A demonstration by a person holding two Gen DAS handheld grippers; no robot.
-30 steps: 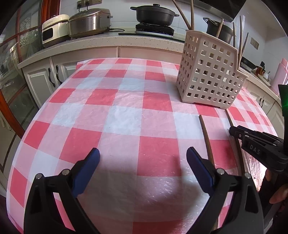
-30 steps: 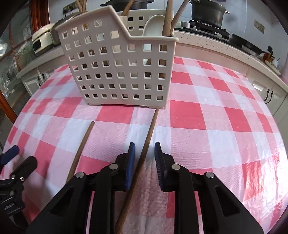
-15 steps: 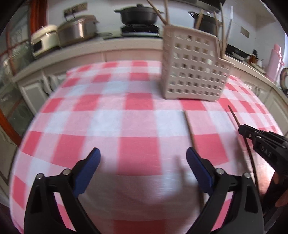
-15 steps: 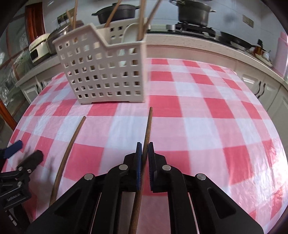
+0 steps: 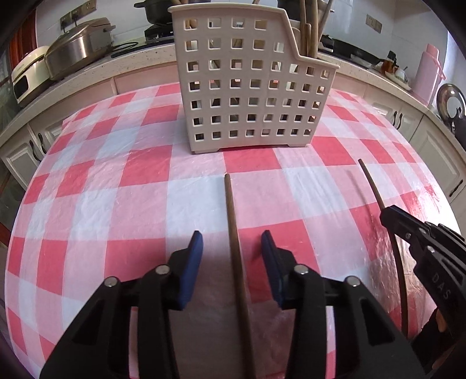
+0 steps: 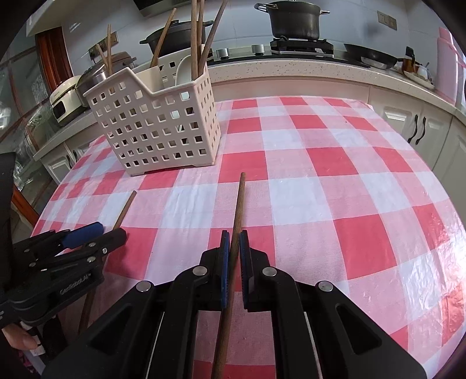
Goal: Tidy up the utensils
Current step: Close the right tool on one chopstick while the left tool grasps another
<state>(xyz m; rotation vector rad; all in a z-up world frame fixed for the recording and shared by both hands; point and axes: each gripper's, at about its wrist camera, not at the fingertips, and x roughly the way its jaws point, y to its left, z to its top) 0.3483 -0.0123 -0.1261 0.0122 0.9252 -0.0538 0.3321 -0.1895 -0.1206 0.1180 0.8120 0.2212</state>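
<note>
A white perforated utensil basket (image 5: pixel 247 87) (image 6: pixel 157 122) stands on the red-and-white checked tablecloth (image 5: pixel 116 204) and holds several wooden chopsticks and a white spoon. My left gripper (image 5: pixel 231 247) is open, its blue pads on either side of a wooden chopstick (image 5: pixel 234 233) lying on the cloth. My right gripper (image 6: pixel 234 242) is shut on a second wooden chopstick (image 6: pixel 238 204), held slightly above the cloth. The right gripper also shows in the left wrist view (image 5: pixel 390 217), and the left gripper in the right wrist view (image 6: pixel 99 233).
A counter runs behind the table with rice cookers (image 5: pixel 72 49), black pots (image 6: pixel 292 20) on a stove, a pan and a pink flask (image 5: pixel 428 73). White cabinets (image 6: pixel 416 128) stand below it. The table edge curves away at left and right.
My left gripper has swung right to straddle the lying chopstick and narrowed its jaws. My right gripper has closed on its chopstick and raised it off the cloth.
</note>
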